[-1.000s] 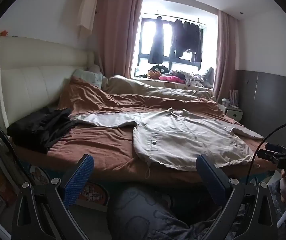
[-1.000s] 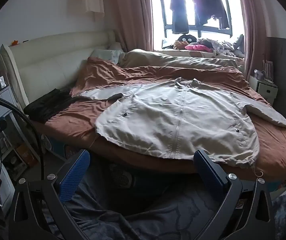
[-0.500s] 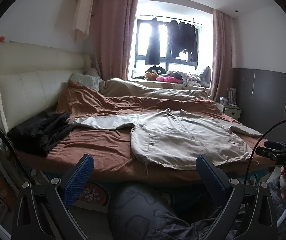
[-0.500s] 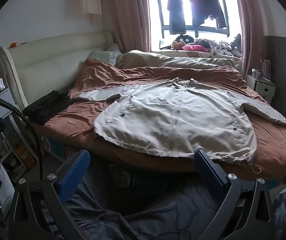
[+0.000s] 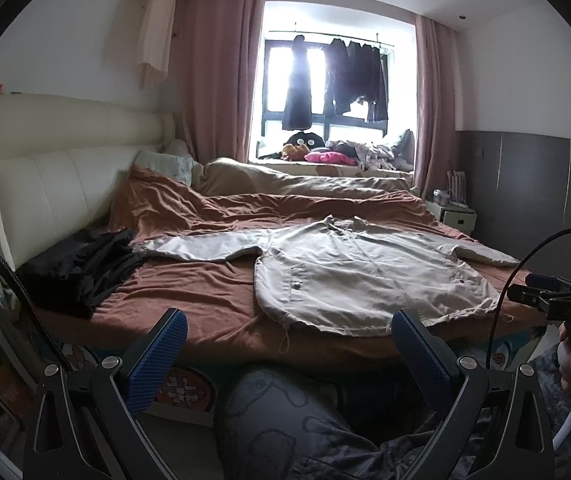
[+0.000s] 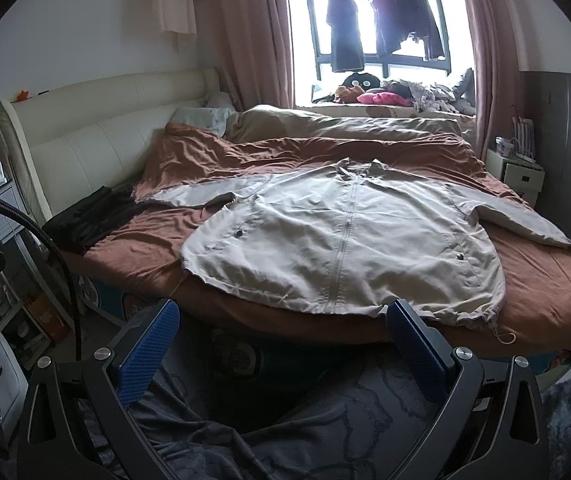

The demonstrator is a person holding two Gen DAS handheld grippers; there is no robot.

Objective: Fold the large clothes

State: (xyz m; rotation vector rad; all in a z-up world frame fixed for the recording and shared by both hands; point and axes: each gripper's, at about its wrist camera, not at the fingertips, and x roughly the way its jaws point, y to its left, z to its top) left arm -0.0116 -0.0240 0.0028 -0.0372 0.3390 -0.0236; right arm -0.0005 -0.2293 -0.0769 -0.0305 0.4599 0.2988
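Both grippers, left and right, are held wide open, empty. Beyond the fingers, the soft, light jacket is best pinched at its hem.

Daylight came from the window at the upper middle of both frames, blown out to white glare, so the clothes on the rail read as dark silhouettes. The room was otherwise dim and slightly bluish. The pale jacket on the bed caught soft, even light, while the floor at the bottom of the frame lay in deep shadow. Fisheye distortion bent walls and ceiling, with black vignetting in the corners. Focus was fairly sharp throughout, with mild grain in the shadows.
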